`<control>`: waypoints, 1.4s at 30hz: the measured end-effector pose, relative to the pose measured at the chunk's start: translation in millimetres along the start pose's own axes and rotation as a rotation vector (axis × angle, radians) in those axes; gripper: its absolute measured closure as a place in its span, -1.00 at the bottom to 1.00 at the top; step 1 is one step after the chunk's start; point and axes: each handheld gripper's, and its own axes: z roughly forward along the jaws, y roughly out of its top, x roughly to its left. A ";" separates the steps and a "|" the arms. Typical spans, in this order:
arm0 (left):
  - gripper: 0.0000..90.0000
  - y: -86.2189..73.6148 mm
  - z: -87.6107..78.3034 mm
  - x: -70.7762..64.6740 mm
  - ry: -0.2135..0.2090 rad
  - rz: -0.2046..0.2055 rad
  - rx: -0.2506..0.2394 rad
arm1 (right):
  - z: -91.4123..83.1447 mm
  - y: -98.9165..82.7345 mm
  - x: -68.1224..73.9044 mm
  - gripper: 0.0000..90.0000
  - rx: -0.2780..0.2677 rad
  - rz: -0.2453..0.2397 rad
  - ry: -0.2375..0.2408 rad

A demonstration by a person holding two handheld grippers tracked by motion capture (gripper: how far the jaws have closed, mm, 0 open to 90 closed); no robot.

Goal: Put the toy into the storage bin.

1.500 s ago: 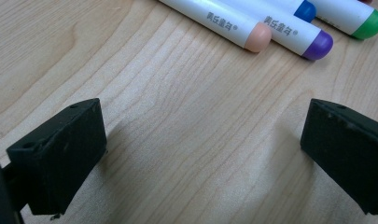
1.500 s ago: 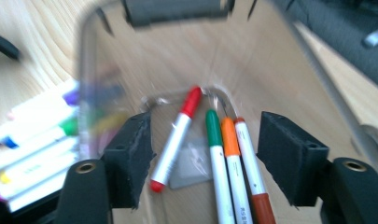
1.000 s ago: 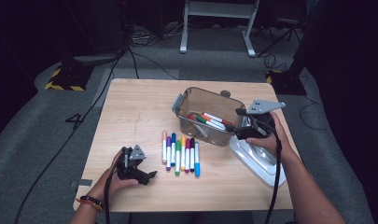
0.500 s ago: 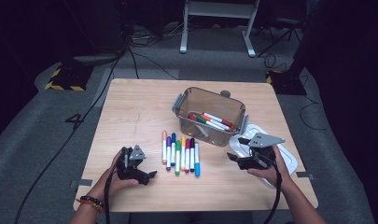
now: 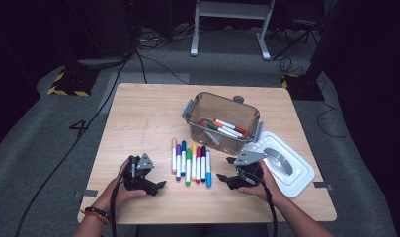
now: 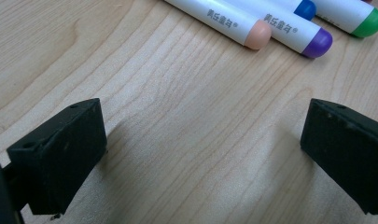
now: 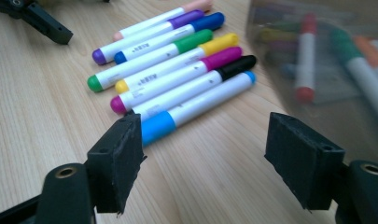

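On the light wooden table (image 5: 138, 118) a row of white-barrelled felt markers with coloured caps (image 5: 190, 163) lies side by side, between the two hands. The right gripper (image 5: 226, 179) sits low just beside the light-blue-capped marker (image 7: 196, 109) at the row's end — its black jaws stand wide apart with only bare wood between them. The left gripper (image 5: 155, 186) rests near the peach-capped marker (image 6: 224, 21), jaws also wide and empty. Behind the row stands a clear plastic box (image 5: 222, 106) holding more markers, its white lid (image 5: 296, 173) lying beside the right hand.
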 end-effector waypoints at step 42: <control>-0.99 0.1 0.2 0.1 -0.002 0.001 0.000 | 44.7 2.5 10.2 -0.38 0.069 0.010 -0.006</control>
